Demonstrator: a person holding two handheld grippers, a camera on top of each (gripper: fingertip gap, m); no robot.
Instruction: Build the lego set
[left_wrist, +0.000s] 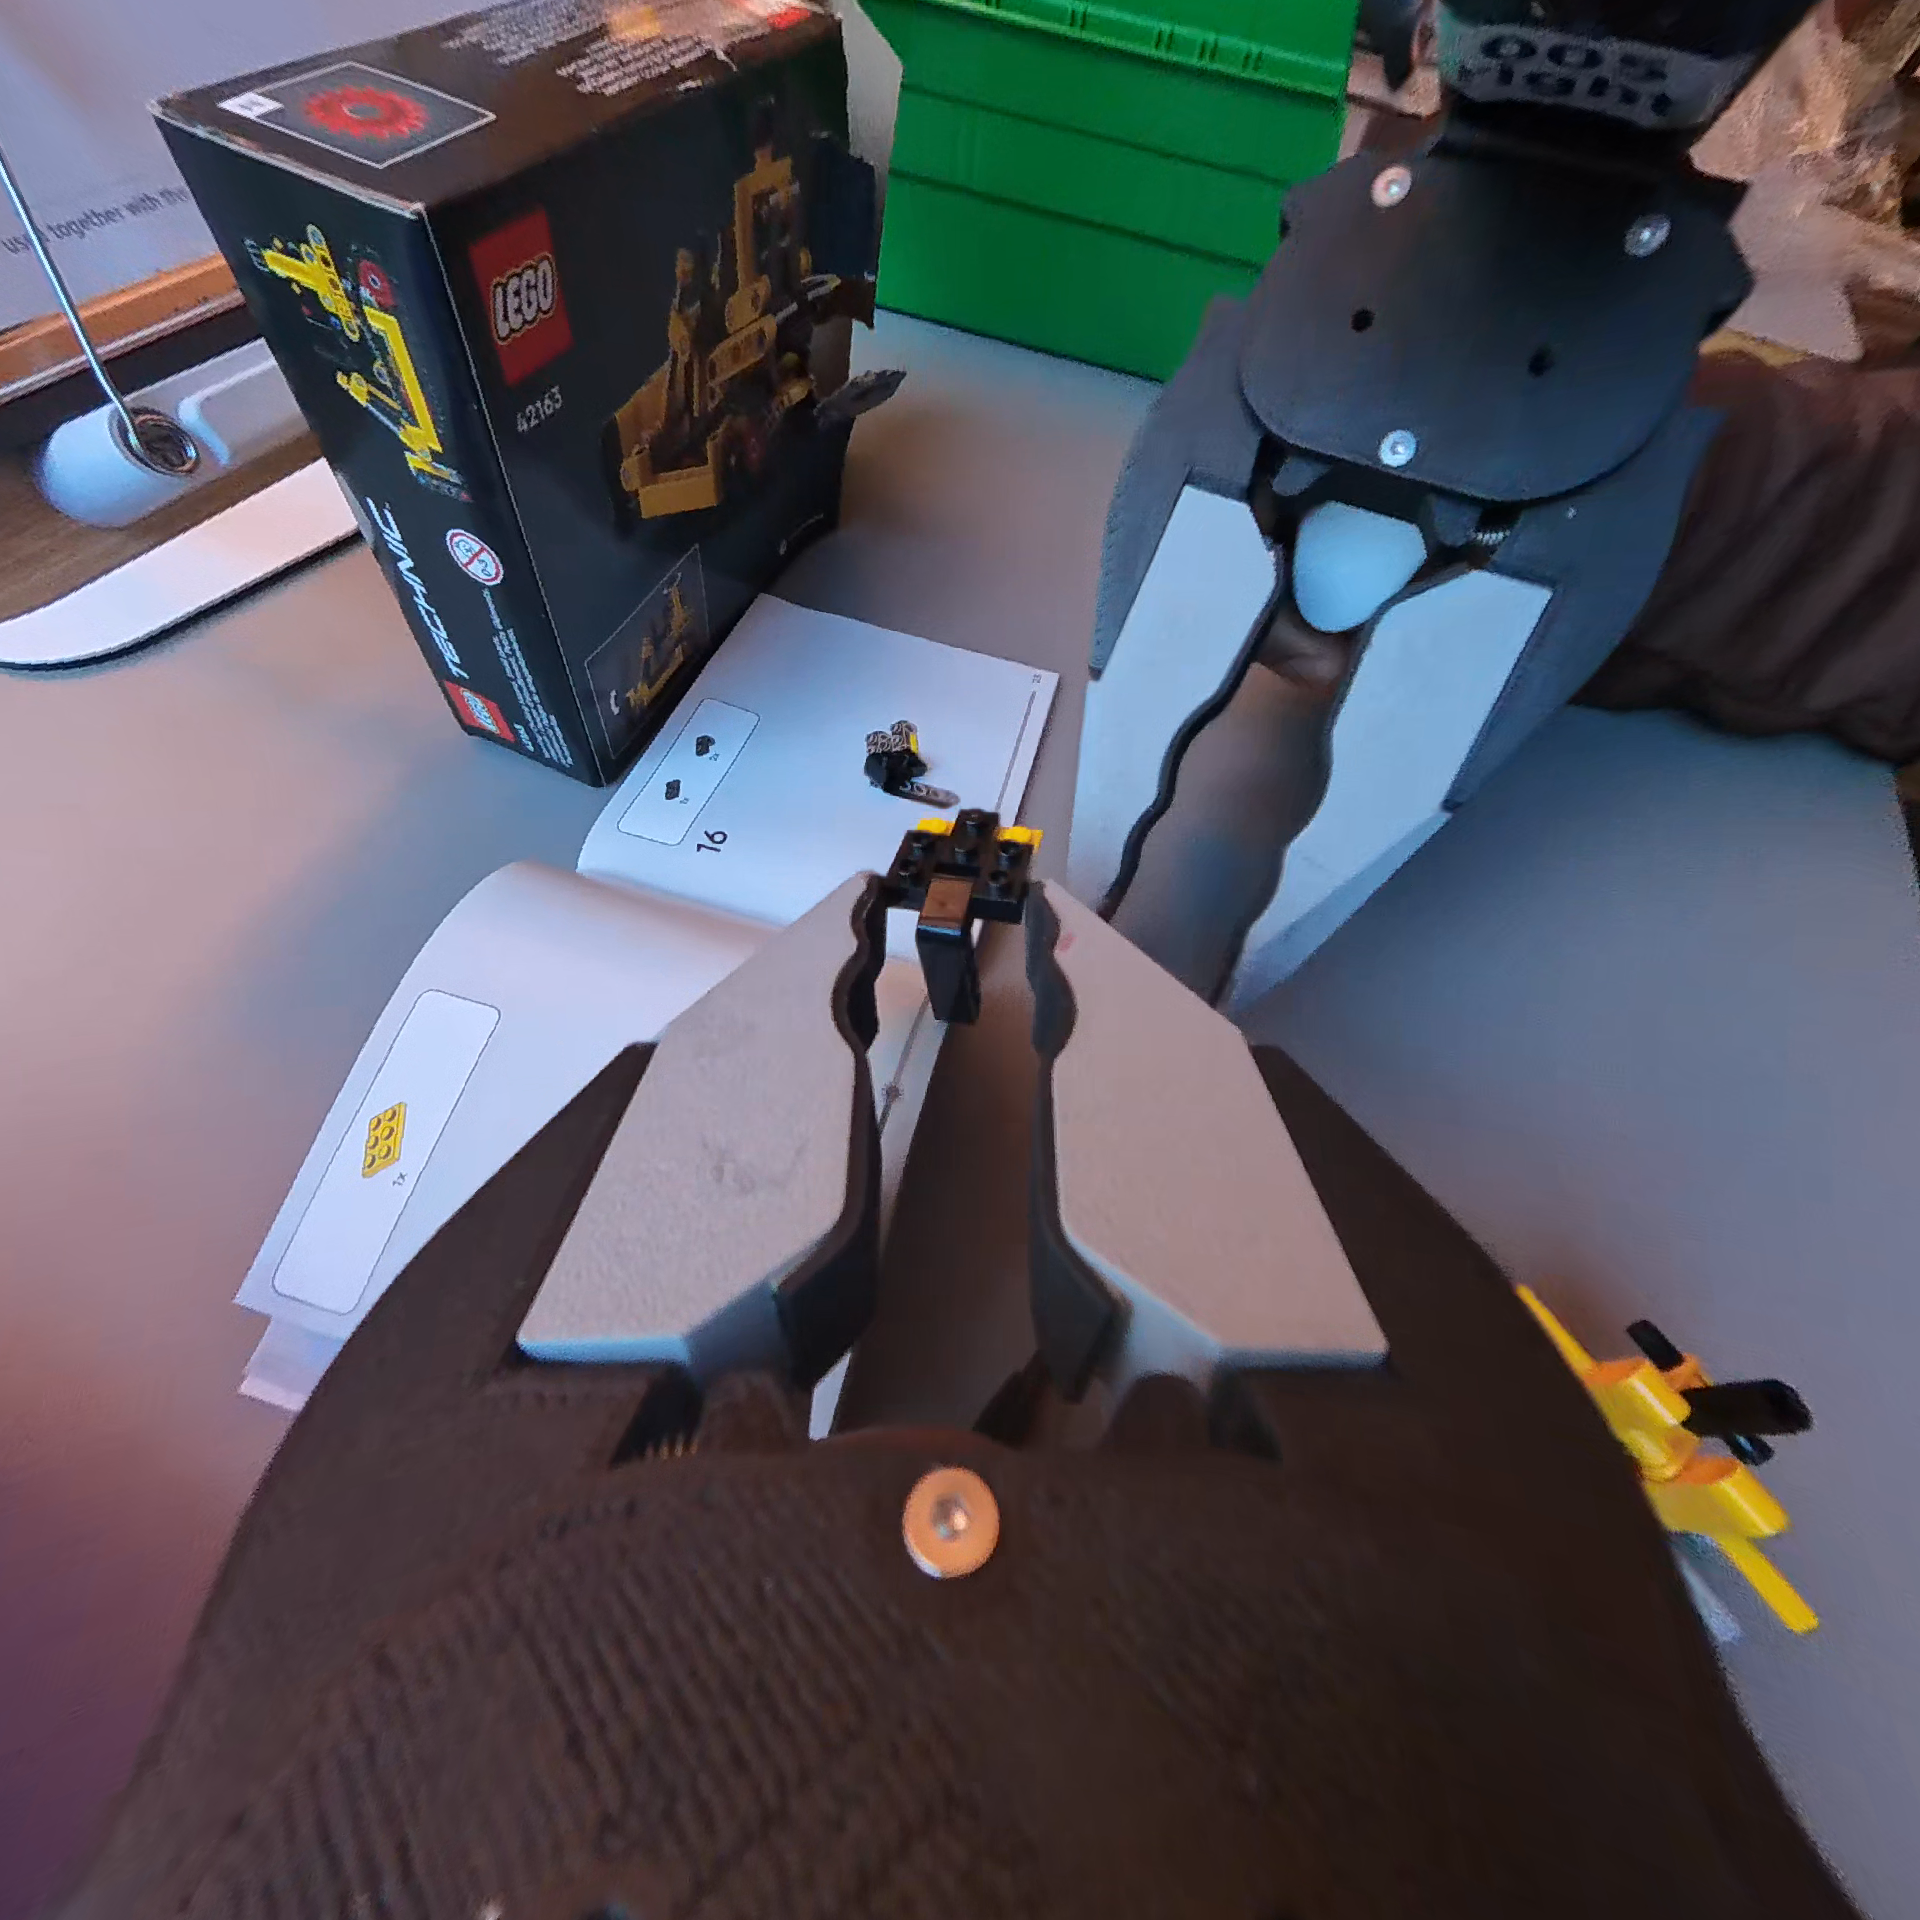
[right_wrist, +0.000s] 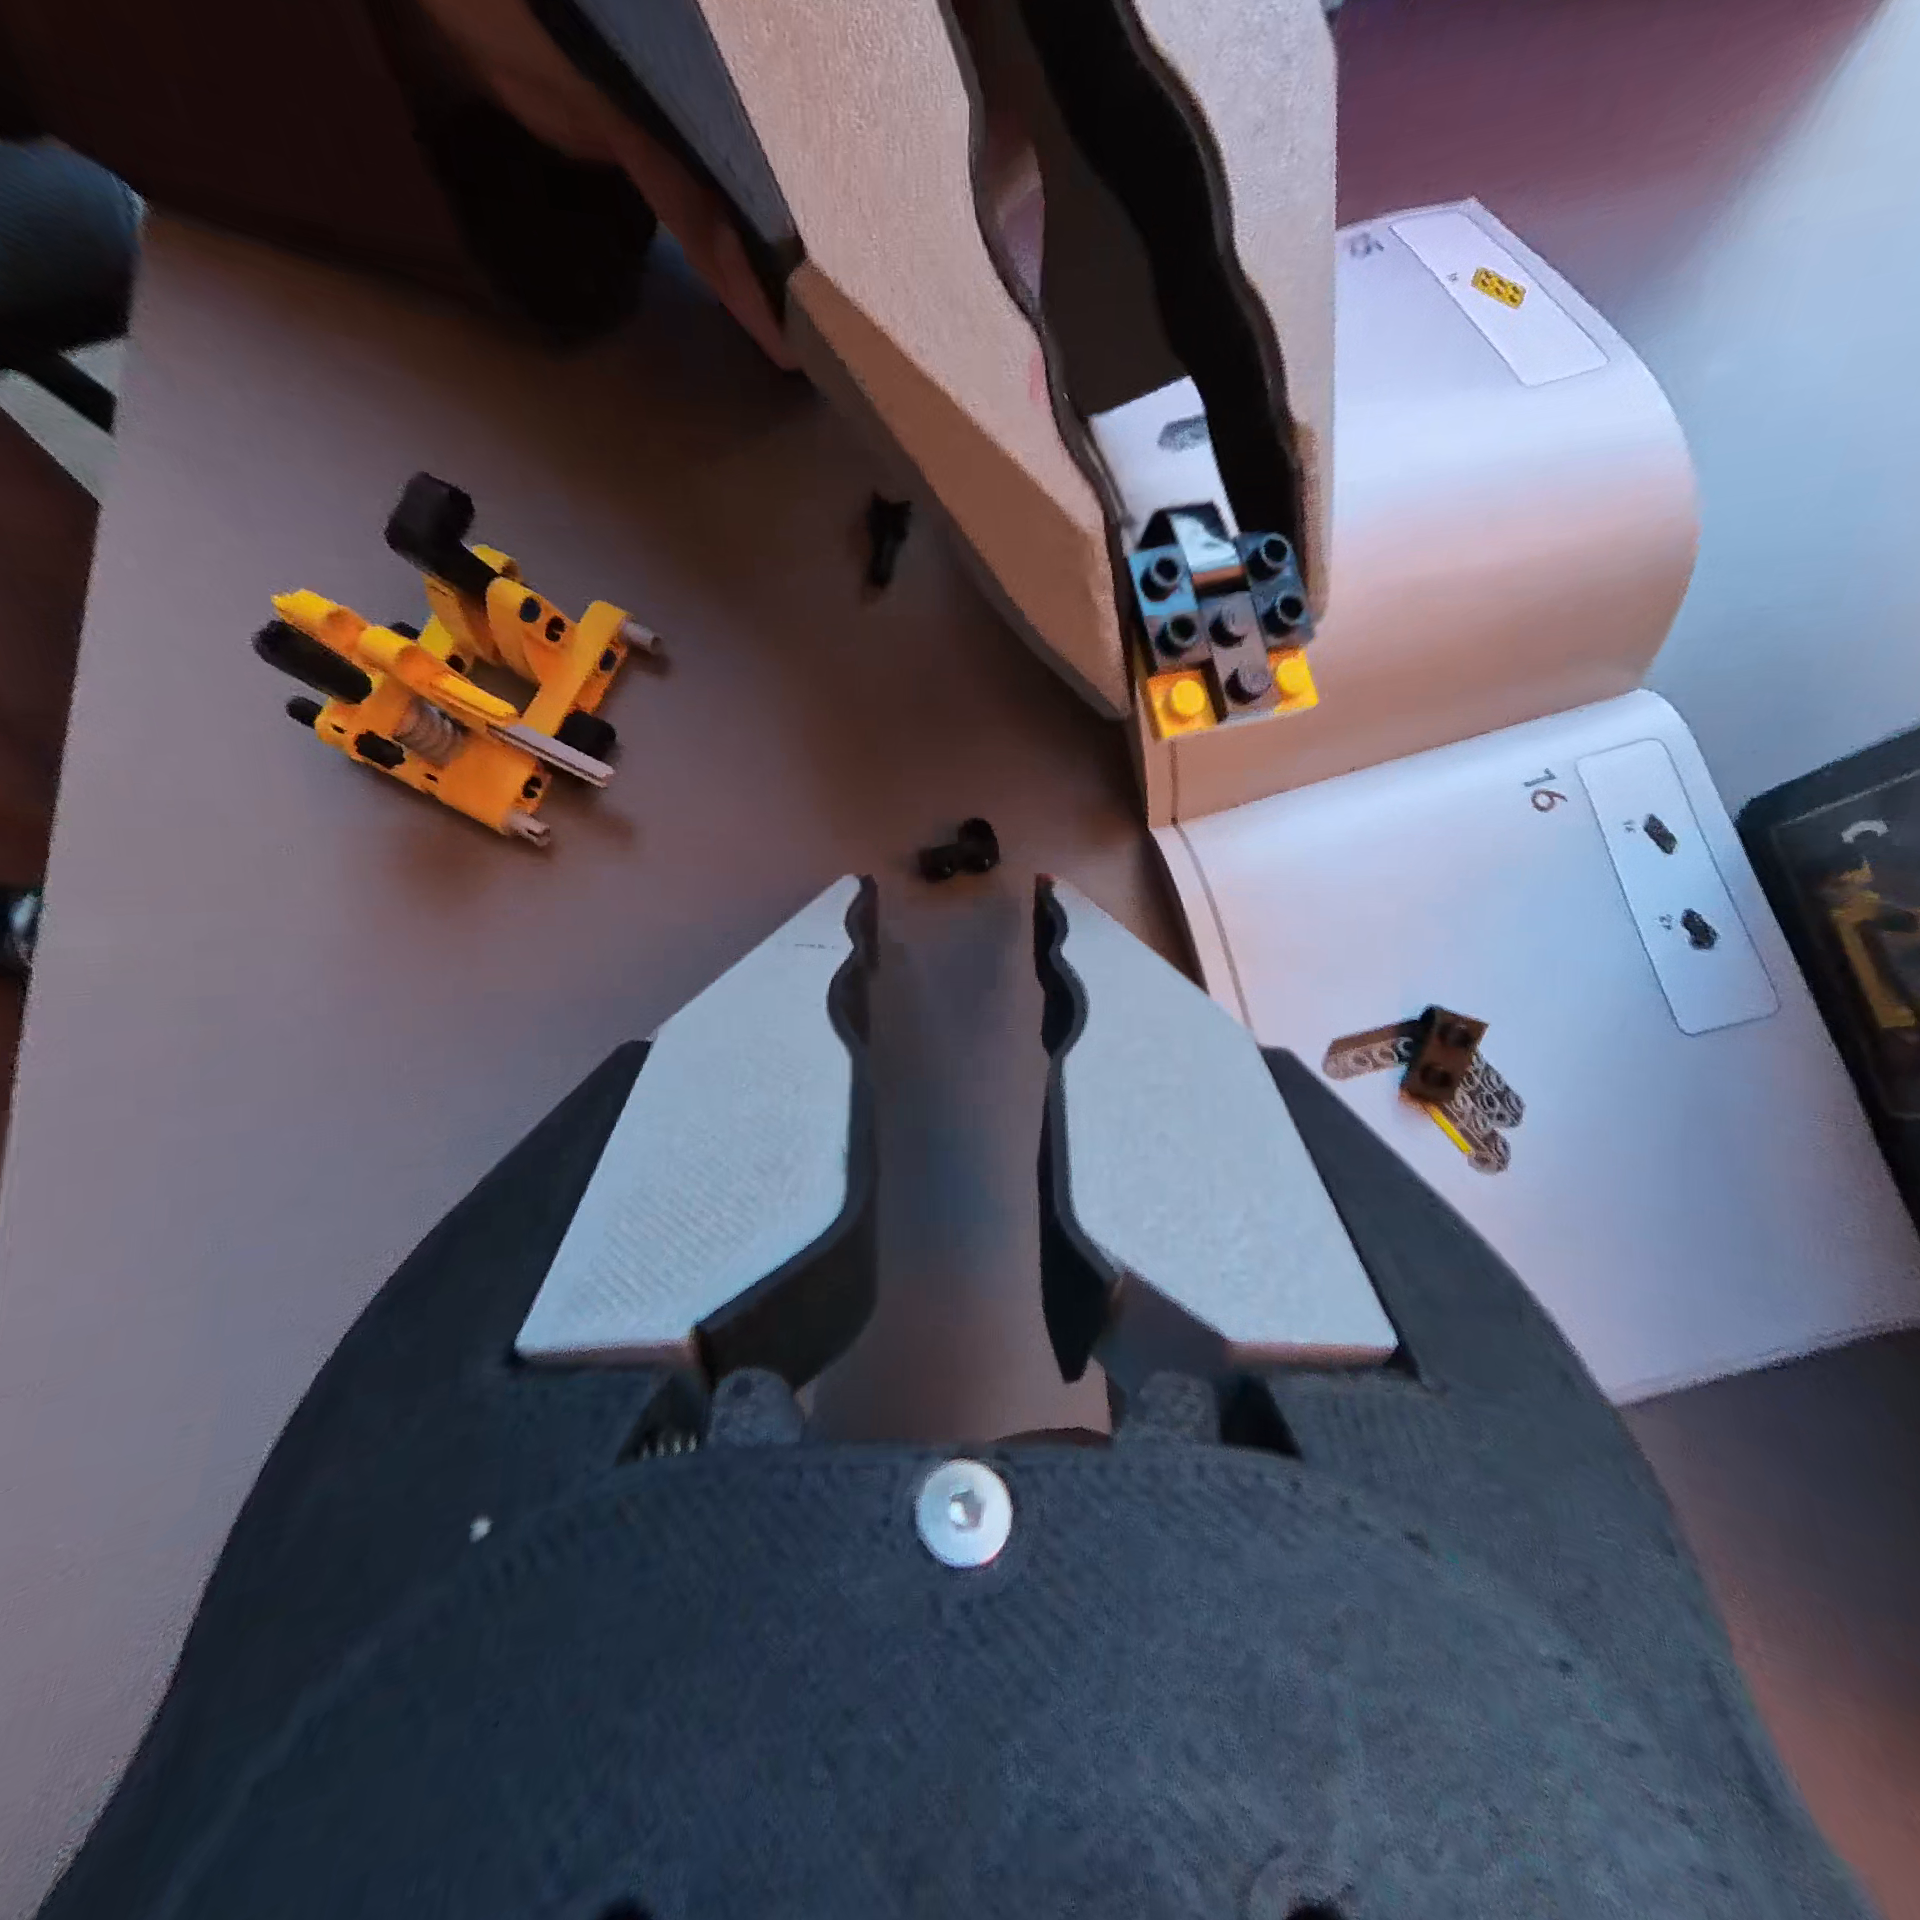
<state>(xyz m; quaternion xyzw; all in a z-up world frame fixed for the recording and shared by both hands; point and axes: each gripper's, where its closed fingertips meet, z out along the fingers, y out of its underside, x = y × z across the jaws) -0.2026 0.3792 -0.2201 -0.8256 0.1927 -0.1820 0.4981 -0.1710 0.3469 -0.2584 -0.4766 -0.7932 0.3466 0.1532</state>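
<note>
Fingers of the left gripper (left_wrist: 954, 914), pale grey flat-sided wedges w/ wavy black inner edges, pinch a small black-and-yellow brick assembly (left_wrist: 964, 868) at the tips. It's made of studded black plates, yellow plates at its far end & a black bar running back between the fingers. In the right wrist view the same assembly (right_wrist: 1224, 634) sits clamped above the open instruction booklet (right_wrist: 1455, 831).

Fingers of the right gripper (right_wrist: 954, 896) are spread apart w/ nothing between them, tips hovering over the table just short of a tiny black connector piece (right_wrist: 958, 850). A second small black piece (right_wrist: 885, 535) lies farther off, near the left gripper. Both grippers have dark, ribbed 3D-printed bodies w/ a silver screw at centre.

Surface is a smooth matte grey table (left_wrist: 1558, 1039). White booklet pages curl at the fold; a little cluster of grey-brown beams & a black plate (right_wrist: 1439, 1081) rests on the right-hand page. A yellow Technic sub-build (right_wrist: 457, 675) w/ black pins, grey axles & a worm gear stands on the table, well apart from the booklet.

Left wrist view: black cardboard set box (left_wrist: 540, 416), glossy, w/ a yellow vehicle pictured, stands upright touching the booklet's far edge. Behind it, a ribbed green plastic bin (left_wrist: 1091, 177); off left, a white rounded stand base (left_wrist: 156, 457) w/ a thin metal rod, by a wood-toned ledge.
</note>
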